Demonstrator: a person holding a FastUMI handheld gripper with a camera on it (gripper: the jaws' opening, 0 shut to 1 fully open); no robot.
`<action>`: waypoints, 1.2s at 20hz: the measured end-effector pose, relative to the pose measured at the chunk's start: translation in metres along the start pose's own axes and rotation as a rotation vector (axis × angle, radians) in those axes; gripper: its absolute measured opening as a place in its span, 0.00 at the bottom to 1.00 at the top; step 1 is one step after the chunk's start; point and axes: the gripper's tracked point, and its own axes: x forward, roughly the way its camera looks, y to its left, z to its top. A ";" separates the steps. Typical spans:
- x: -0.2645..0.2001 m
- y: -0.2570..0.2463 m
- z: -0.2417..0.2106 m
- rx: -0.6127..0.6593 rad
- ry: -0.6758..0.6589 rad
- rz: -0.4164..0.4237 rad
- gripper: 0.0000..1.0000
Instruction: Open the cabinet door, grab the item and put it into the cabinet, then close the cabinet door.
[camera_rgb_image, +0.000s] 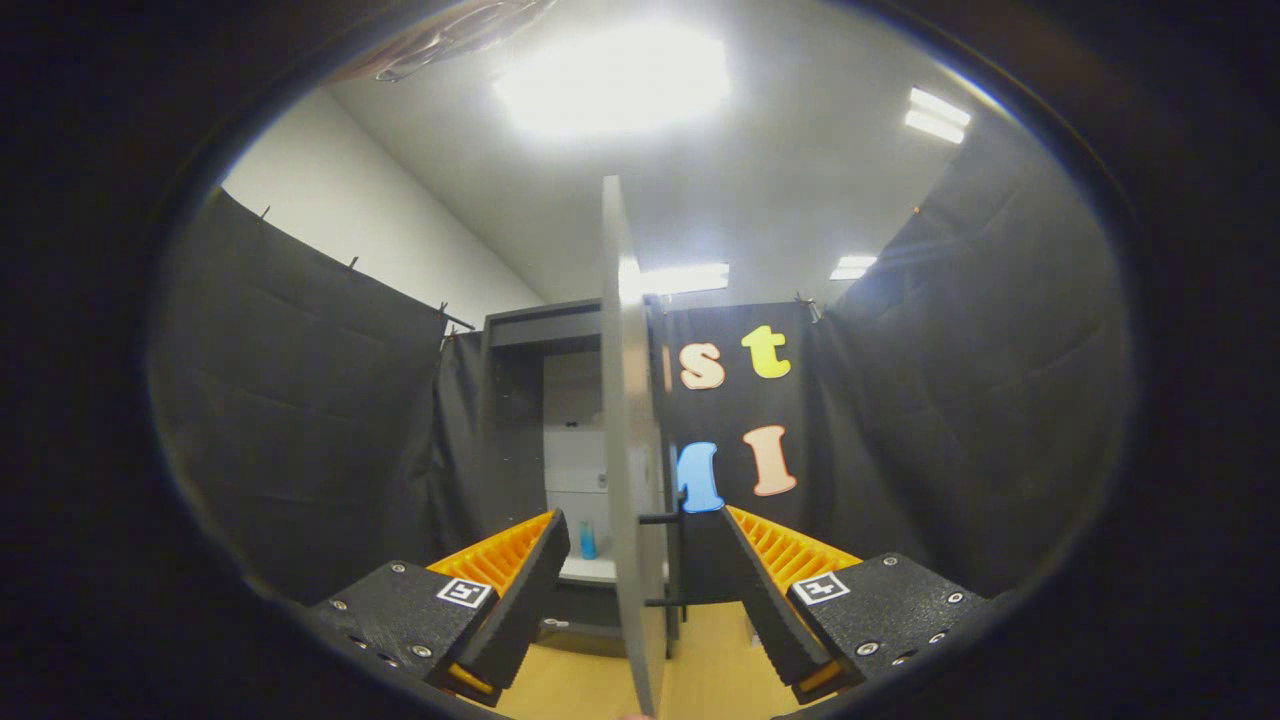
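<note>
Behind black cloth walls, you face one cabinet (520, 400) holding one blue bottle (588, 541); your gripper (645, 560) spreads around its one door (628, 450).

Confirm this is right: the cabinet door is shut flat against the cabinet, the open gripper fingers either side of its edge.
Not quite. In the gripper view the cabinet door stands swung open, edge-on, between the open gripper's fingers; the cabinet interior shows beyond it.
</note>
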 end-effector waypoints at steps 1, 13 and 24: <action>0.004 -0.012 -0.006 -0.017 0.017 -0.011 0.93; 0.065 -0.016 -0.070 0.017 0.185 0.041 0.93; 0.073 0.012 -0.087 0.014 0.228 0.105 0.30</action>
